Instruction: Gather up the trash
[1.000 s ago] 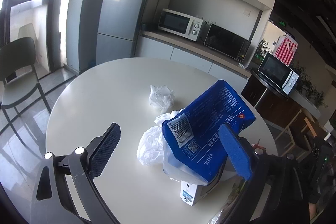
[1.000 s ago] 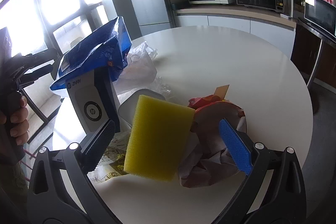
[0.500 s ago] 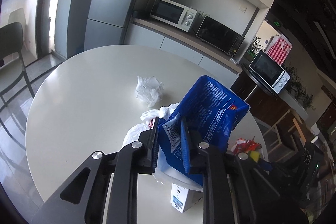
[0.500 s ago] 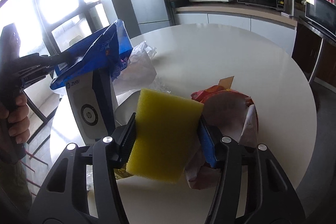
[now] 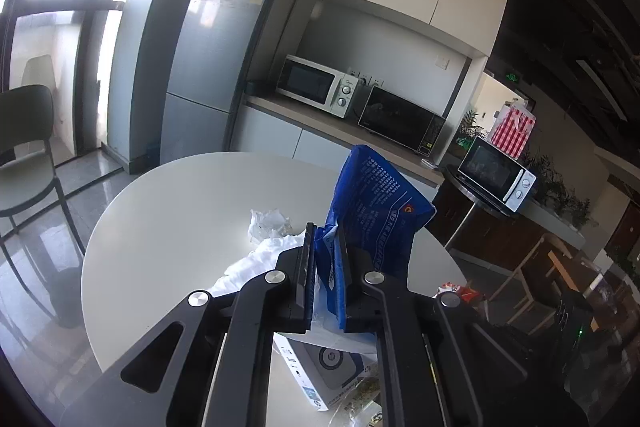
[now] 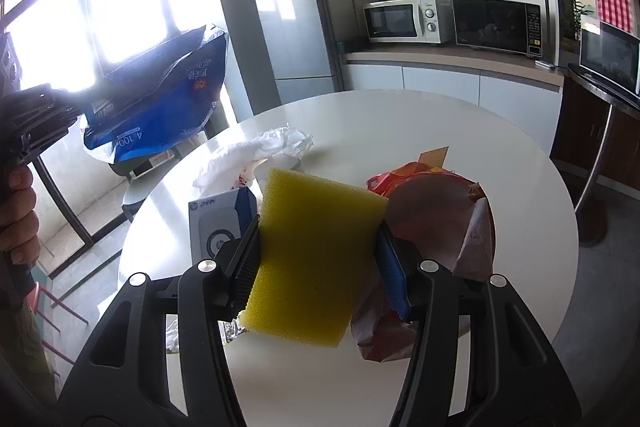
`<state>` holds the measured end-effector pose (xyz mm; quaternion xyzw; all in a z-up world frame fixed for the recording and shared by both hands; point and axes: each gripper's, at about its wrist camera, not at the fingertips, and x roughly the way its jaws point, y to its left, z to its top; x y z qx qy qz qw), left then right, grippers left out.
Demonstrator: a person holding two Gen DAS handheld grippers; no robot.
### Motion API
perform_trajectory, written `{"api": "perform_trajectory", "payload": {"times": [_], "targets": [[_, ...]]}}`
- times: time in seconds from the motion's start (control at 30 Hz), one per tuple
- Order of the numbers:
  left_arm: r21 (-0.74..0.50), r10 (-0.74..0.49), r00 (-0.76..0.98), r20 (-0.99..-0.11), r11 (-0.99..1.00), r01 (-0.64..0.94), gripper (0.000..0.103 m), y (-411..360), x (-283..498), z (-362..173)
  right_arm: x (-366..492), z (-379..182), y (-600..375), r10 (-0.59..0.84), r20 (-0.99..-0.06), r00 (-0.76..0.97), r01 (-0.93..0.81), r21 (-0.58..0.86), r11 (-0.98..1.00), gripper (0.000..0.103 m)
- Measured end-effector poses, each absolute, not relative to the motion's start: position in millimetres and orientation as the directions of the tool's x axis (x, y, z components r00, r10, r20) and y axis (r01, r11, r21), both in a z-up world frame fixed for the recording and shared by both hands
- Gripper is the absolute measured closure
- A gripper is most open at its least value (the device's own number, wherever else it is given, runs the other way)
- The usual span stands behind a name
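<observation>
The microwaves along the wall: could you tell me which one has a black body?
The middle microwave on the counter: its casing is black, while the microwave left of it and the one standing apart at right are white.

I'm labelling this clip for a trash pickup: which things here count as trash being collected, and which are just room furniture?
Job in hand:
- blue bag, pinched in the left gripper
- yellow sponge, clamped in the right gripper
- white box, crumpled white plastic, torn red wrapper on the round table

Lying about:
- fridge
- white microwave
- chair
</observation>
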<state>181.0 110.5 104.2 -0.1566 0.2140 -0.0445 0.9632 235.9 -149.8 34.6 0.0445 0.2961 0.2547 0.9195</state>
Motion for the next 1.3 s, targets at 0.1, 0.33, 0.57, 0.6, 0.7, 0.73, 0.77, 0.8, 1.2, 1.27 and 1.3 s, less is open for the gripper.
{"api": "perform_trajectory", "payload": {"times": [0.1,0.33,0.57,0.6,0.7,0.73,0.77,0.8,1.2,1.27,1.3], "targets": [[-0.301,-0.139,0.91,-0.39,0.953,0.016,0.096,104.8,164.3,107.2,227.2,40.0,-153.8,0.5,-0.506,0.702,-0.45,0.229,0.863,0.053],[-0.265,-0.089,0.92,-0.381,0.964,-0.016,0.096,97.2,125.6,106.1,208.6,50.2,-163.9,0.493,-0.477,0.728,-0.452,0.207,0.868,0.053],[-0.279,-0.079,0.924,-0.374,0.96,-0.03,0.096,97.0,101.9,106.6,194.4,63.5,-181.1,0.496,-0.459,0.737,-0.445,0.222,0.867,0.053],[-0.281,-0.08,0.925,-0.371,0.959,-0.03,0.096,96.2,98.5,106.5,191.8,66.0,-184.5,0.496,-0.456,0.739,-0.446,0.221,0.868,0.053],[-0.277,-0.084,0.926,-0.369,0.96,-0.023,0.096,94.0,85.5,104.2,183.2,71.7,-191.1,0.492,-0.448,0.747,-0.449,0.206,0.87,0.053],[-0.274,-0.081,0.926,-0.368,0.961,-0.025,0.096,92.4,82.5,104.2,180.2,73.4,-193.7,0.493,-0.445,0.748,-0.452,0.203,0.869,0.053],[-0.272,-0.079,0.927,-0.366,0.962,-0.025,0.096,90.8,79.1,104.6,178.3,74.7,-196.0,0.496,-0.443,0.747,-0.456,0.2,0.867,0.053],[-0.271,-0.08,0.927,-0.366,0.962,-0.024,0.096,90.0,77.0,104.7,176.4,76.0,-198.5,0.498,-0.44,0.747,-0.459,0.2,0.865,0.053],[-0.283,-0.089,0.932,-0.353,0.959,-0.015,0.096,90.5,62.8,96.1,173.9,85.6,-207.1,0.522,-0.418,0.743,-0.487,0.197,0.851,0.053],[-0.288,-0.096,0.928,-0.361,0.958,-0.013,0.096,90.4,65.1,90.5,177.5,78.9,-203.0,0.522,-0.431,0.736,-0.488,0.197,0.85,0.053],[-0.287,-0.099,0.925,-0.367,0.958,-0.012,0.096,91.4,67.8,87.4,181.1,74.5,-201.6,0.521,-0.44,0.731,-0.488,0.196,0.85,0.053]]}}
